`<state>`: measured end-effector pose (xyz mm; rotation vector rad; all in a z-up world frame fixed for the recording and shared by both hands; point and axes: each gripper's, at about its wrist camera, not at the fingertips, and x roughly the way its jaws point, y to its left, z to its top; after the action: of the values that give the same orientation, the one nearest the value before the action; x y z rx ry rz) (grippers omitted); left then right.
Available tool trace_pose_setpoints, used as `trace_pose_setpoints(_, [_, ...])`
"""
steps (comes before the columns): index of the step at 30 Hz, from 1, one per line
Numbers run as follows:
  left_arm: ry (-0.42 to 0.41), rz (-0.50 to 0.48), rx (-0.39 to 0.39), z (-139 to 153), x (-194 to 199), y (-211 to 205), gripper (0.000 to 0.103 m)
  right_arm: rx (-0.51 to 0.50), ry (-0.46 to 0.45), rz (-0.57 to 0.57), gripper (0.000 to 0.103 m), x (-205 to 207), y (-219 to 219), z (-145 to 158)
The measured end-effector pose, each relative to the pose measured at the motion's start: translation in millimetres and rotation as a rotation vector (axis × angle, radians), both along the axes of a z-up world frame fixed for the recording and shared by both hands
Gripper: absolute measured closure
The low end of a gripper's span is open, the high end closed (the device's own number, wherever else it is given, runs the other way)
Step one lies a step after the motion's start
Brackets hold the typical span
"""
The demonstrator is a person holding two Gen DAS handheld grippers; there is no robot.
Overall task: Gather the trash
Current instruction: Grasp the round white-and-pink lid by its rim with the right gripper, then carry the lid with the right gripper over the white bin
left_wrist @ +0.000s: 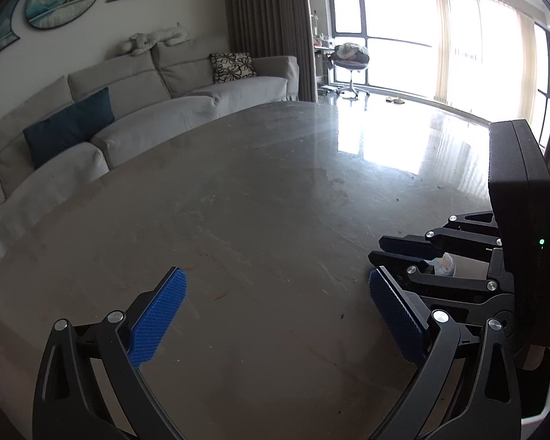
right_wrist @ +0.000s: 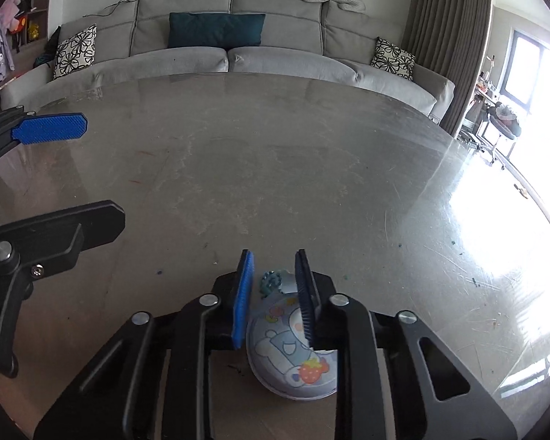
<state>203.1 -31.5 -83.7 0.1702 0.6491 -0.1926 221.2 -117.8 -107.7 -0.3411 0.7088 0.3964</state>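
In the right wrist view my right gripper [right_wrist: 273, 271] is shut on a pale blue wrapper [right_wrist: 289, 359] printed with a cartoon figure and a strawberry, held just above the grey table [right_wrist: 275, 165]. A sliver of the wrapper [left_wrist: 444, 264] shows between the right gripper's fingers in the left wrist view, where that gripper [left_wrist: 376, 249] sits at the right. My left gripper [left_wrist: 275, 282] is open and empty over the table; its blue pad [right_wrist: 49, 129] shows at the left of the right wrist view.
A long grey sofa [right_wrist: 238, 55] with a teal cushion [right_wrist: 216, 29] and patterned cushions stands behind the table. Bright windows [left_wrist: 440, 36] and a swivel chair [left_wrist: 350, 60] stand past the table's right end. Small specks dot the tabletop.
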Motion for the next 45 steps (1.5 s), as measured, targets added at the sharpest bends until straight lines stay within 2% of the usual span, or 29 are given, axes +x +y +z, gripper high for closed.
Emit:
trace_pose_setpoints(1, [-0.002, 0.001, -0.001, 0.6, -0.7, -0.1, 0.004, -0.003, 0.002, 0.007, 0.1, 2.8, 0.8, -0.4])
trace_pose_setpoints(15, [-0.014, -0.008, 0.008, 4.2, -3.0, -2.5, 0.004, -0.013, -0.053, 0.011, 0.101, -7.9, 1.2, 2.7])
trace_pose_setpoints(26, [-0.023, -0.02, 0.011, 13.6, -10.0, -3.0, 0.004, 0.001, -0.089, 0.019, 0.101, -19.4, 0.3, 26.0])
trace_pose_setpoints(38, [-0.051, -0.026, 0.0, 33.3, -21.0, 4.8, 0.004, -0.029, -0.151, 0.031, 0.101, -39.3, 6.5, 56.8])
trace_pose_setpoints(45, [-0.062, -0.035, -0.001, 40.8, -28.2, 11.4, 0.004, -0.03, -0.162, 0.034, 0.101, -47.3, 15.1, 65.0])
